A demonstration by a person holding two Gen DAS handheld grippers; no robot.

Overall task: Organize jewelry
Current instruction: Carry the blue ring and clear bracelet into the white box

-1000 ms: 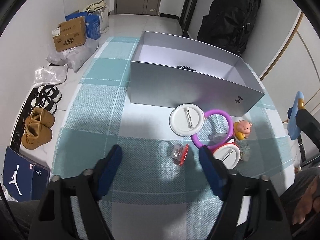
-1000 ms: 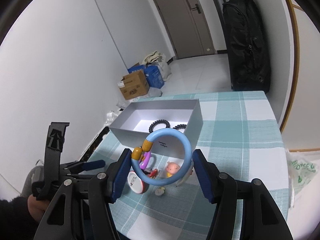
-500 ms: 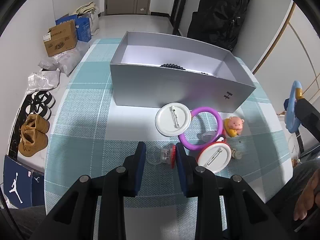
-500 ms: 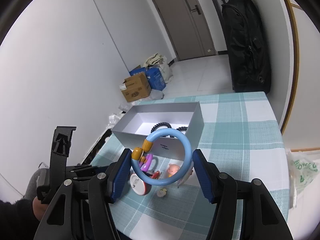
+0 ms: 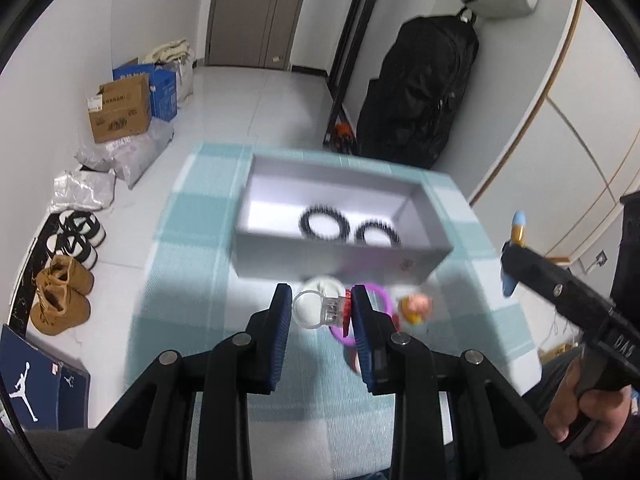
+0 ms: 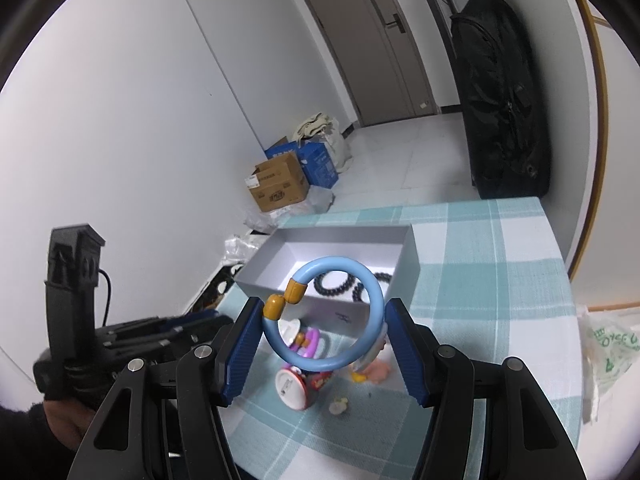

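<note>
Between the blue pads of the left gripper (image 5: 320,308) sits a clear plastic ring with a red top (image 5: 325,309), clenched on both sides and held clear of the checked tablecloth (image 5: 188,280). The right gripper (image 6: 324,340) grasps a light blue bangle with 2 orange end beads (image 6: 362,292), its hoop upright and spanning the jaws from pad to pad.

At 12 o'clock from both grippers stands the open grey box (image 5: 280,256), with 2 black coiled hair ties (image 5: 325,224) lying on its floor.

Left wrist view only: the clear ring itself, a purple bangle (image 5: 382,294) just past the right-hand pad, and a small pig figure (image 5: 416,306) at 3 o'clock of the ring. The table items are blurred. The right gripper appears at 3 o'clock in this view, seen side-on with the blue bangle edge-on, a hand (image 5: 580,408) round its handle.

Right wrist view only: the bangle's full hoop, and through and below it a round red-rimmed badge (image 6: 294,390), the purple bangle and the pig figure at 5 o'clock, all lying on the cloth in front of the box. The left gripper shows at 9 o'clock, fingers pointing toward the items, its handle held by a hand in a dark sleeve (image 6: 24,436); the ring cannot be made out here.

Both grippers tilt downward toward the table.
</note>
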